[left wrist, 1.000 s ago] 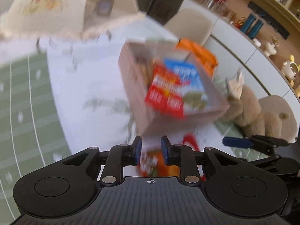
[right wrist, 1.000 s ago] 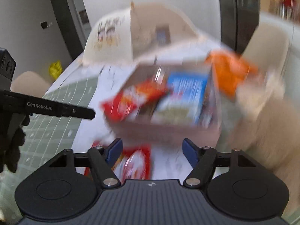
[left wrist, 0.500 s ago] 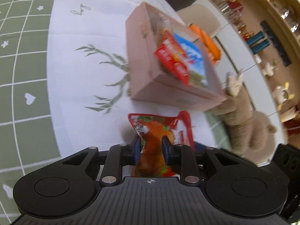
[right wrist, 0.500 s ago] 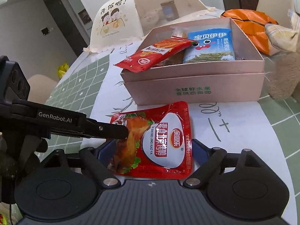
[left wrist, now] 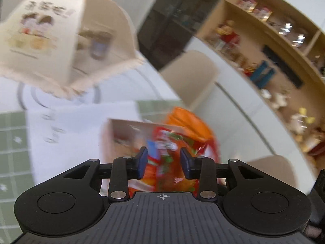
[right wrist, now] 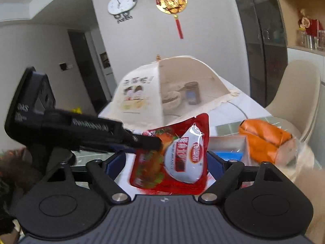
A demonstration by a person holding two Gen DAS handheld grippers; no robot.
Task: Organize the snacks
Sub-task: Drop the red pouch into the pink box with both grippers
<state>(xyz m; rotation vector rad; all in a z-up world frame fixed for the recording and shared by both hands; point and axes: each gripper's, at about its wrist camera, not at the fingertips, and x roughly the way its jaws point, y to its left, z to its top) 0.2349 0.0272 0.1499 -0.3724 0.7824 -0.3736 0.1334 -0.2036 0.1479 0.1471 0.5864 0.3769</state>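
A red snack packet [right wrist: 182,158] [left wrist: 160,172] hangs in the air, tilted, in front of the open pink box [right wrist: 227,142] [left wrist: 107,138]. My left gripper [left wrist: 163,162] has the packet between its jaws, which are opening; gaps show beside both pads. From the right wrist view, the left gripper [right wrist: 150,142] reaches in from the left, its tip over the packet's upper left corner. My right gripper [right wrist: 166,160] stands wide around the packet's lower part, and its left finger is clear of the packet's edge. A blue packet [right wrist: 229,155] lies in the box.
An orange bag [right wrist: 264,140] [left wrist: 189,122] lies just behind the box to the right. A cream mesh food cover [right wrist: 162,85] [left wrist: 61,40] stands at the far end of the table. A beige chair [right wrist: 300,93] and wall shelves [left wrist: 264,50] are beyond.
The red packet has come up off the tablecloth, pinched by my left gripper, and both grippers have risen with it. My left jaws have since widened. The views now tilt up toward the room.
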